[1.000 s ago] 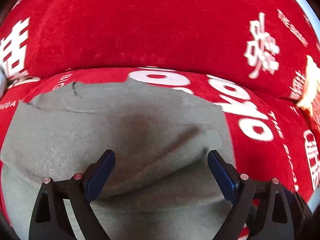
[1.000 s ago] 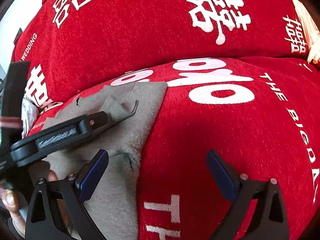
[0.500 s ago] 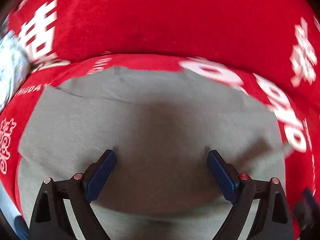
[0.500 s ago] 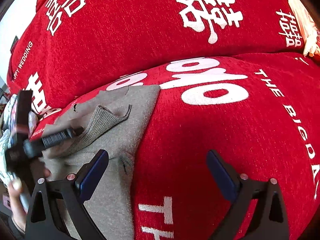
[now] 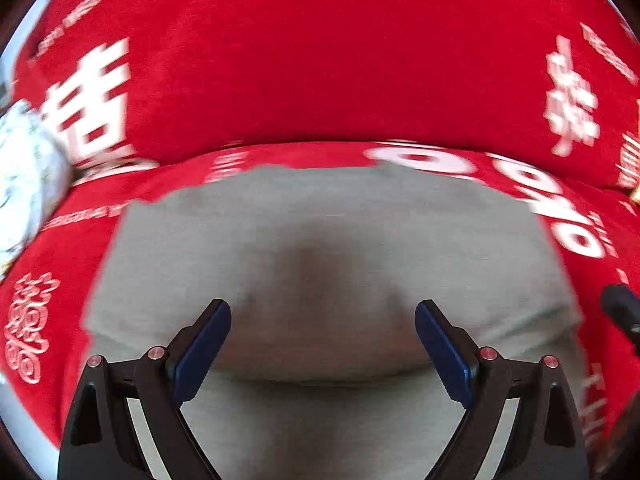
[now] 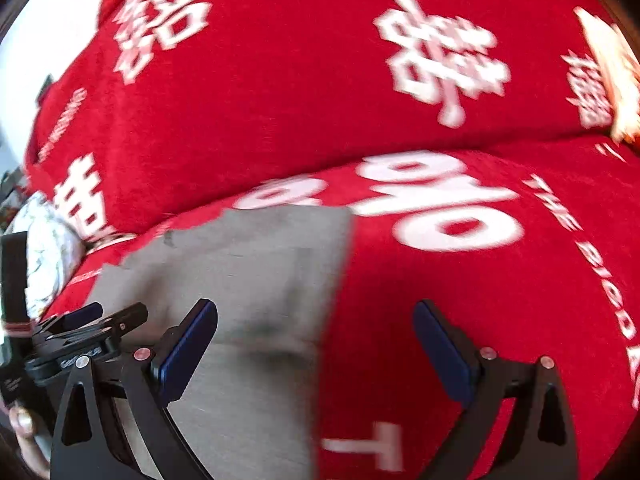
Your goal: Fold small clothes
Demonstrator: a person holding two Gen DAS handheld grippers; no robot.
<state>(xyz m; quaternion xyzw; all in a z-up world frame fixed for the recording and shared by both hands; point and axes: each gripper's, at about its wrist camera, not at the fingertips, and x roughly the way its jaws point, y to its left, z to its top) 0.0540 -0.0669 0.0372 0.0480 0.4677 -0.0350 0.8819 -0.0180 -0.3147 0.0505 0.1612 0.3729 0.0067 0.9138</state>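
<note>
- Where it lies spread on the red cover, the grey garment (image 5: pixel 320 240) is a soft, matte piece of knit cloth, roughly rectangular, with a shallow crease running across it near the camera in the left wrist view.
- Its far edge is uneven and stepped on the left side; its right edge, in the right wrist view (image 6: pixel 256 264), runs fairly straight from far to near.
- Both views are blurred, so the finer weave of the cloth cannot be made out.
- Left gripper (image 5: pixel 323 336): jaws spread wide, nothing between them, poised above the middle of the garment; its dark blue pads (image 5: pixel 204 344) are flat and smooth on black angular arms with small metal rivets.
- Right gripper (image 6: pixel 316 340): jaws likewise wide apart and empty, straddling the garment's right edge, one pad (image 6: pixel 186 344) over grey cloth, the other over red fabric.
- Left gripper also shows in the right wrist view (image 6: pixel 84 332) as a black hinged frame at the left, over the garment's near left part, with a fingertip of the person's hand (image 6: pixel 22 424) below it.
- Red cover (image 5: pixel 320 60) under everything: plush, short-piled fabric printed with white characters and lettering, rising into a rounded cushion behind the garment.
- White patterned object (image 5: pixel 24 188), rounded, at the far left edge.
</note>
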